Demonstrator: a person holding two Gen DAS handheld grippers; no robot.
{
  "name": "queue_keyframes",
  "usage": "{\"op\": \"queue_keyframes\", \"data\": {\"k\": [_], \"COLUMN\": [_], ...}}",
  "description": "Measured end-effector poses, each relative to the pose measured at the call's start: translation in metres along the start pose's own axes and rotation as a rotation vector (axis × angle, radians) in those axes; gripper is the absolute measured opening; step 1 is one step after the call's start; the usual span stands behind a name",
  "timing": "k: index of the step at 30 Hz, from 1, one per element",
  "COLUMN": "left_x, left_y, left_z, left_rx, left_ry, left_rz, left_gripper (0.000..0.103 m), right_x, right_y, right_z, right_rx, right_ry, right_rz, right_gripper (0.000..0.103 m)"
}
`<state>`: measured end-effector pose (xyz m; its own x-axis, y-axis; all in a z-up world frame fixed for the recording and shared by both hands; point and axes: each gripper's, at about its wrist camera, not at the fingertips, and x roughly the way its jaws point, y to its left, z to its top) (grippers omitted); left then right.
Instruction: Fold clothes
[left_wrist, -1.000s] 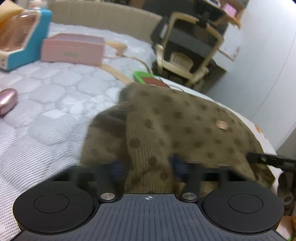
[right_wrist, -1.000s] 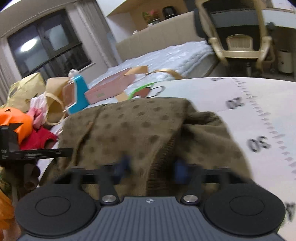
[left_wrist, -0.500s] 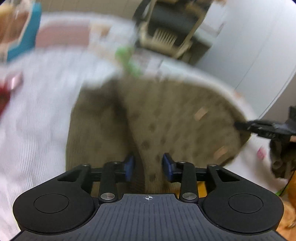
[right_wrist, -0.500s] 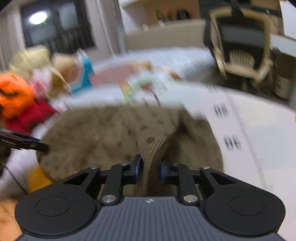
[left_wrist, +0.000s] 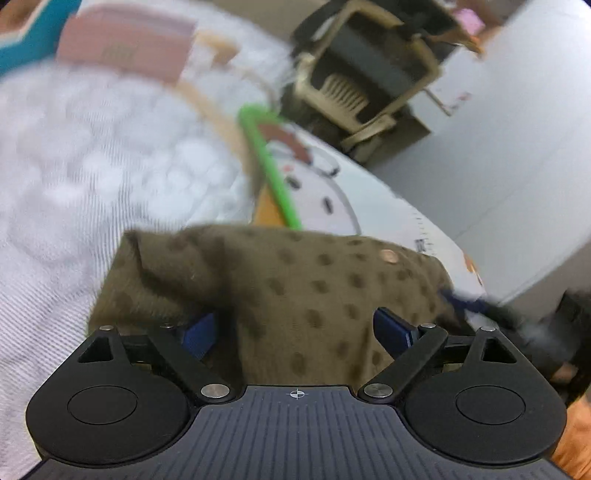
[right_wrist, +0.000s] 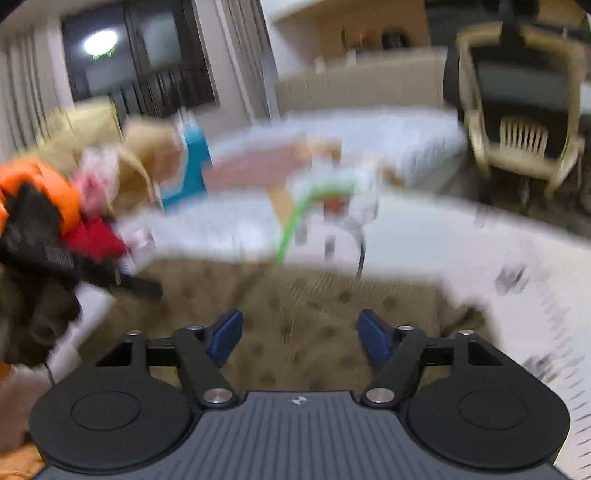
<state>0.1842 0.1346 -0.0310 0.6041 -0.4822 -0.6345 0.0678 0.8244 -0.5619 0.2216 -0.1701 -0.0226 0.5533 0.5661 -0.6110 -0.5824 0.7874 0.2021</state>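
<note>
Now both claws, left claw and right claw, low over sweater (jaws spread)

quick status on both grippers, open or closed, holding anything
Left hand-held gripper: open, holding nothing, brown dotted sweater between its fingers.
Right hand-held gripper: open, holding nothing, over the sweater.

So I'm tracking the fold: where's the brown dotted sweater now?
The brown dotted sweater lies on the white mat, just ahead of both open grippers.
</note>
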Motion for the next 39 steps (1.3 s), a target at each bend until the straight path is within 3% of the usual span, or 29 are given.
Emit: {"op": "queue_keyframes", "data": {"k": [3,5,8,11,13,15,18,19,21,24,28,31,34,37,39], "left_x": [-0.003,-0.010,-0.007,0.007,0.021,0.027,0.019,0.014,0.006,-0.002,-0.029,-0.032,0.004,0.065,0.069], "left_y": [0.011,0.016,0.024,0.030,0.031,0.028,0.023,0.022,0.019,0.025,0.022,0.003,-0.011,0.002,0.005], "left_z": [0.000,0.002,0.010,0.020,0.028,0.041,0.070,0.076,0.088,0.083,0.064,0.073,0.084,0.097,0.097], "left_rx": [-0.011,-0.009,-0.037,-0.076,-0.099,-0.088,-0.051,-0.028,0.012,0.028,0.114,0.161,0.172,0.127,0.125], "left_ry": [0.000,-0.015,-0.019,0.006,0.036,0.022,-0.099,-0.144,-0.222,-0.184,-0.209,-0.267,-0.246,-0.136,-0.129], "left_rz": [-0.032,-0.066,-0.125,-0.162,-0.166,-0.165,-0.171,-0.135,-0.061,0.045,0.028,-0.121,-0.169,-0.054,-0.044], "left_gripper": [0.093,0.094,0.096,0.097,0.097,0.097,0.097,0.097,0.097,0.097,0.097,0.099,0.100,0.100,0.099], "right_x": [-0.002,-0.022,-0.037,-0.021,0.001,0.023,0.029,0.029,0.032,0.033,0.021,0.022,0.043,0.081,0.086], "right_y": [0.002,-0.015,-0.055,-0.095,-0.114,-0.121,-0.119,-0.117,-0.107,-0.093,-0.065,-0.036,-0.007,0.006,0.005], "right_z": [-0.002,0.011,0.029,0.036,0.034,0.039,0.063,0.071,0.082,0.082,0.069,0.078,0.083,0.076,0.073], "right_rx": [-0.037,0.041,0.210,0.393,0.505,0.545,0.529,0.512,0.433,0.273,0.037,-0.059,-0.134,-0.178,-0.168], "right_ry": [0.017,-0.008,-0.039,0.022,0.099,0.110,-0.048,-0.117,-0.188,-0.134,-0.125,-0.140,-0.096,0.002,0.014], "right_rz": [0.024,0.072,0.062,0.054,0.112,0.182,0.212,0.200,0.107,-0.066,-0.192,-0.119,-0.036,-0.070,-0.088], "right_gripper": [0.077,0.078,0.084,0.084,0.084,0.091,0.089,0.088,0.087,0.087,0.087,0.087,0.088,0.088,0.088]}}
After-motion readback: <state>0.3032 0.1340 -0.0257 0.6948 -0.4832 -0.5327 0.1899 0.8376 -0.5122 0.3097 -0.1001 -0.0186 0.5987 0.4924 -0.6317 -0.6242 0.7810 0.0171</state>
